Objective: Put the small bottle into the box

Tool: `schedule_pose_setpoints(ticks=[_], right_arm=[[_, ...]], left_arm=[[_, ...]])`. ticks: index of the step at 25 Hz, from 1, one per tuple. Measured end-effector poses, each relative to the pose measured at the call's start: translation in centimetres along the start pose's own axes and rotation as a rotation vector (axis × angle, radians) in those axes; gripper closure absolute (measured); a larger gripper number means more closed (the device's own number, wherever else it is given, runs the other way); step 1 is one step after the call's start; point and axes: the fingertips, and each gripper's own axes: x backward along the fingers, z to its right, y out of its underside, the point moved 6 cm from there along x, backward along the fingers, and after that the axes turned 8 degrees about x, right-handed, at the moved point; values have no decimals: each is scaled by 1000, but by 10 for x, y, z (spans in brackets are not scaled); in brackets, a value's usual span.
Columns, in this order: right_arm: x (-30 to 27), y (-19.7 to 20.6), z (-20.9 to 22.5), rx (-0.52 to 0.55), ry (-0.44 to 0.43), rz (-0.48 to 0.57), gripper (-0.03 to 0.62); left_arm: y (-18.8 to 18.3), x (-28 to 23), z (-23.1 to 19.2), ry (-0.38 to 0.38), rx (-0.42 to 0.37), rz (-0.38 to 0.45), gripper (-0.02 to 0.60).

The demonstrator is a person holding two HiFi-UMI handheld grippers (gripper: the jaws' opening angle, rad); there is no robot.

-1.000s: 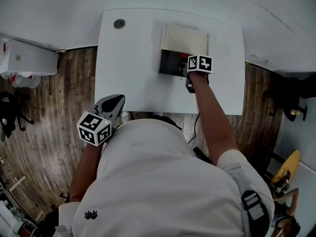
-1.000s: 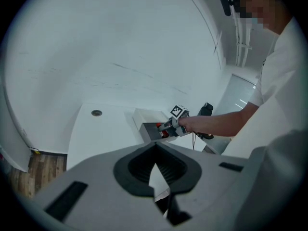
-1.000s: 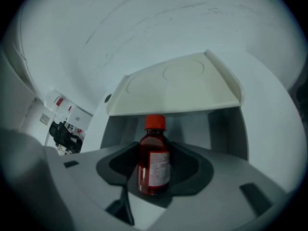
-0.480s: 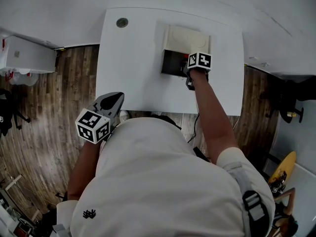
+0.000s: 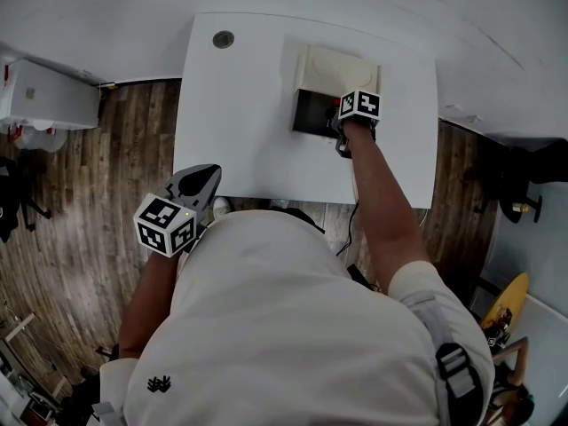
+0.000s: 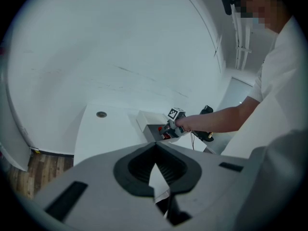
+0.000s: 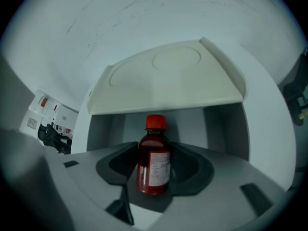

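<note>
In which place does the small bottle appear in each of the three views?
Head view: the small bottle is a red speck at the box mouth, upper centre.
Left gripper view: a red spot just right of centre.
Right gripper view: centre, upright between the right gripper jaws.
Shared landmark: the box's raised lid.

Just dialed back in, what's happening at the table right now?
The person's right gripper holds the small bottle upright in its fingers, at the mouth of the open box on the white table. The bottle isn't let go yet. The left gripper hangs shut and empty by the table's near edge.
</note>
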Motion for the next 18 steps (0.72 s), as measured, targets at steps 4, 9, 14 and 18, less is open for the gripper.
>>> schedule_pose_setpoints(ticks=[4, 9, 14, 18], right_arm=[[-2, 0, 1, -9, 2, -16, 379], [-2, 0, 2, -20, -3, -21, 376], [-2, 0, 2, -11, 8, -17, 372], [-1, 0, 2, -17, 11, -13, 367]], left_arm=[[-1, 1, -1, 3, 2, 8, 577], [1, 3, -3, 4, 11, 13, 577], [3, 4, -3, 4, 16, 17, 577], [3, 5, -3, 5, 16, 23, 577]])
